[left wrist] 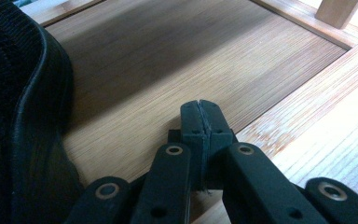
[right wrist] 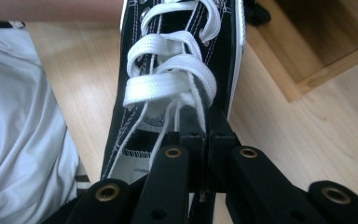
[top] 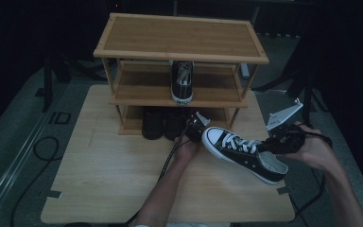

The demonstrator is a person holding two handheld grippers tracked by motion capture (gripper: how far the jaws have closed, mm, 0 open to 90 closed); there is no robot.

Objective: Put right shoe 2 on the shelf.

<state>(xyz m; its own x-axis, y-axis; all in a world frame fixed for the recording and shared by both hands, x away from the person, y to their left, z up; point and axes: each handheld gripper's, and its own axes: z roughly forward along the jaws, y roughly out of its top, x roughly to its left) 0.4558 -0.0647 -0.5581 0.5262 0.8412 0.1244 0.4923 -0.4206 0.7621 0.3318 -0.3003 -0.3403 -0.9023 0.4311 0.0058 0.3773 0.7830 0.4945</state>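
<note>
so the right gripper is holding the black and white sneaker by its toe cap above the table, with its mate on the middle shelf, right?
Not quite. The right gripper is shut on the black and white sneaker at its tongue and laces, near the shoe's opening, not the toe cap; the right gripper view shows this. The rest holds: the sneaker is above the table, and its mate stands on the middle shelf.

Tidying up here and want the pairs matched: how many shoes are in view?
4: a black-and-white sneaker held in the right gripper above the table, its mate on the rack's middle shelf, two dark shoes on the bottom shelf. More may be hidden.
</note>
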